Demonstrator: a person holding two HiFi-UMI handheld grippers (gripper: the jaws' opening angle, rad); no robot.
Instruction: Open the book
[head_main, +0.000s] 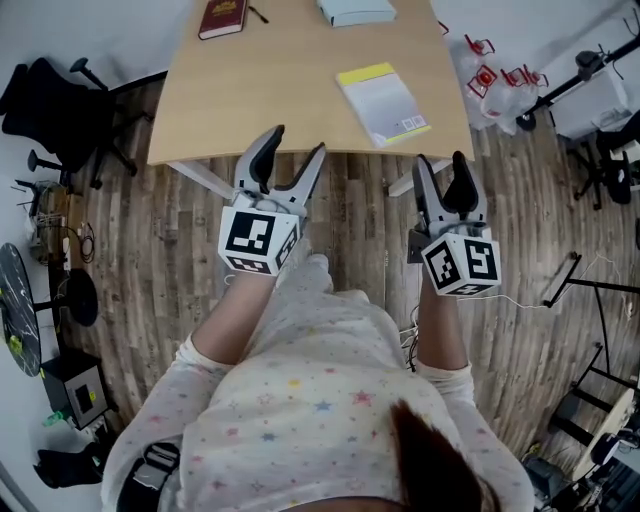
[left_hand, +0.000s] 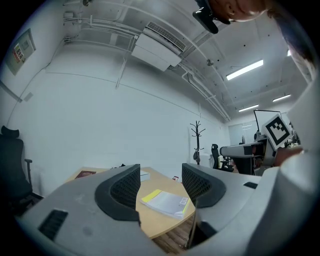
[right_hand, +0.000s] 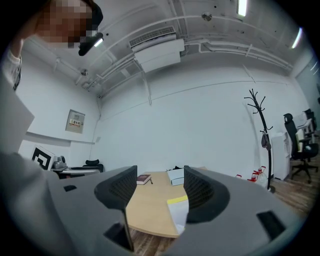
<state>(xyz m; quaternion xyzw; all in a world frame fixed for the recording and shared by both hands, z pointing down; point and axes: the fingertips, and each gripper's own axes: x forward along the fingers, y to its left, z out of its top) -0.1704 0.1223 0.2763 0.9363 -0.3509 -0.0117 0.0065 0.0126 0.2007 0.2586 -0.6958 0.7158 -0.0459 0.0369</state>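
- Book (head_main: 385, 103) with a yellow strip lies closed on the table (head_main: 270, 90).
- Left tongs (head_main: 297, 140) and right tongs (head_main: 440, 158) are both apart, holding nothing.

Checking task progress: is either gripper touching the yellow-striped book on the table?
No, the left gripper and right gripper hang open near the edge of the table, clear of the yellow-striped book.
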